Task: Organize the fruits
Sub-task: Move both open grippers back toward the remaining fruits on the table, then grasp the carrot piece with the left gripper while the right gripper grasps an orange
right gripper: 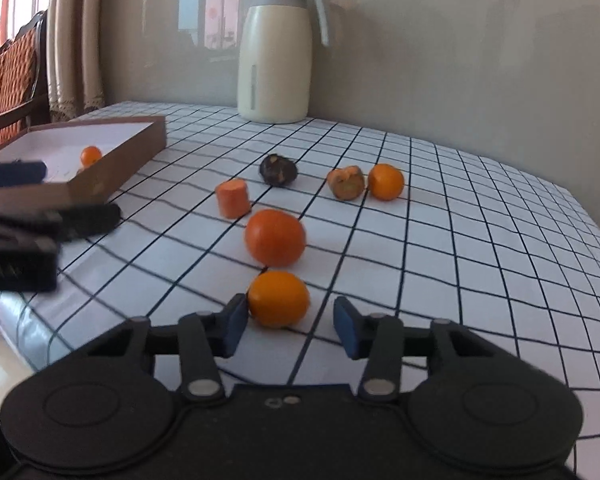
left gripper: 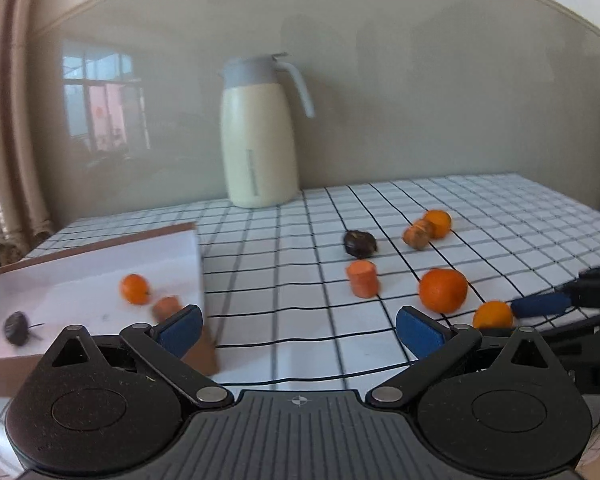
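1. Right wrist view: the right gripper (right gripper: 290, 322) stood open around the small round orange fruit (right gripper: 279, 298), at 12 o'clock; grasping seemed underway.
2. The left gripper (left gripper: 299, 330) hung open, empty.
3. Next: close, carry to the brown cardboard box (right gripper: 140, 148) at 10 o'clock.

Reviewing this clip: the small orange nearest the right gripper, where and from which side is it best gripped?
Probably across its widest middle, coming in low from the near side, as the right gripper is lined up. The small orange is round, sits free on the checked tablecloth, and lies between the open jaws, close to the left pad. The larger orange just behind it leaves little room beyond.
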`<state>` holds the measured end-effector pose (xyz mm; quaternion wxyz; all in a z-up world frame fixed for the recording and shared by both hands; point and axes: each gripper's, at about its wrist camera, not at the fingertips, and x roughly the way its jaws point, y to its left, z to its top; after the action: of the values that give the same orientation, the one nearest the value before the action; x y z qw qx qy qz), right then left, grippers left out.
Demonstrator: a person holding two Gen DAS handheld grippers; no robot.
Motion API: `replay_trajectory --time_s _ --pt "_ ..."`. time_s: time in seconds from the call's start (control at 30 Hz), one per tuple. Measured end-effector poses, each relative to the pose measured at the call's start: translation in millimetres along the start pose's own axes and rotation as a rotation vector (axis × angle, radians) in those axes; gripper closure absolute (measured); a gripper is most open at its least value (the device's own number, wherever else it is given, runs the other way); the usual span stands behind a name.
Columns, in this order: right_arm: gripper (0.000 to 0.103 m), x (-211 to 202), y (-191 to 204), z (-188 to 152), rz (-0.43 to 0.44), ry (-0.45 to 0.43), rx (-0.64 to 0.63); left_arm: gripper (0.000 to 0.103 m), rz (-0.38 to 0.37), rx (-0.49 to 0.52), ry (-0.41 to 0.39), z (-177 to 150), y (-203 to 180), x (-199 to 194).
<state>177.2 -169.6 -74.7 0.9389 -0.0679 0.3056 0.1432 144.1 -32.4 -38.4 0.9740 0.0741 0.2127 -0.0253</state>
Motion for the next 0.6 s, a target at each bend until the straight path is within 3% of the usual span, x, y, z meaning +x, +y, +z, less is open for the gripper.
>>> replay_trajectory --time_s 0.03,0.1,0.17,0.27,0.6 --pt "0.068 3.1 -3.1 2.2 0.001 0.000 0.010 0.001 -0.005 0.009 0.005 0.7 -4.6 5.0" --pt "0.070 8.6 -7.4 6.0 0.003 -0.002 0.026 0.022 -0.015 0.024 0.025 2.1 -13.9 17.4" --pt "0.078 12.3 -10.4 9.0 0.009 -0.006 0.036 0.034 -0.038 0.023 0.063 4.1 -19.4 32.1" --pt "0.080 16.1 -13.3 11.7 0.007 -0.017 0.034 0.050 -0.059 0.010 0.092 4.1 -24.8 47.9" --pt "0.078 4.6 -14.9 -0.1 0.013 0.005 0.044 0.053 -0.110 -0.033 0.110 17.3 -37.2 82.7"
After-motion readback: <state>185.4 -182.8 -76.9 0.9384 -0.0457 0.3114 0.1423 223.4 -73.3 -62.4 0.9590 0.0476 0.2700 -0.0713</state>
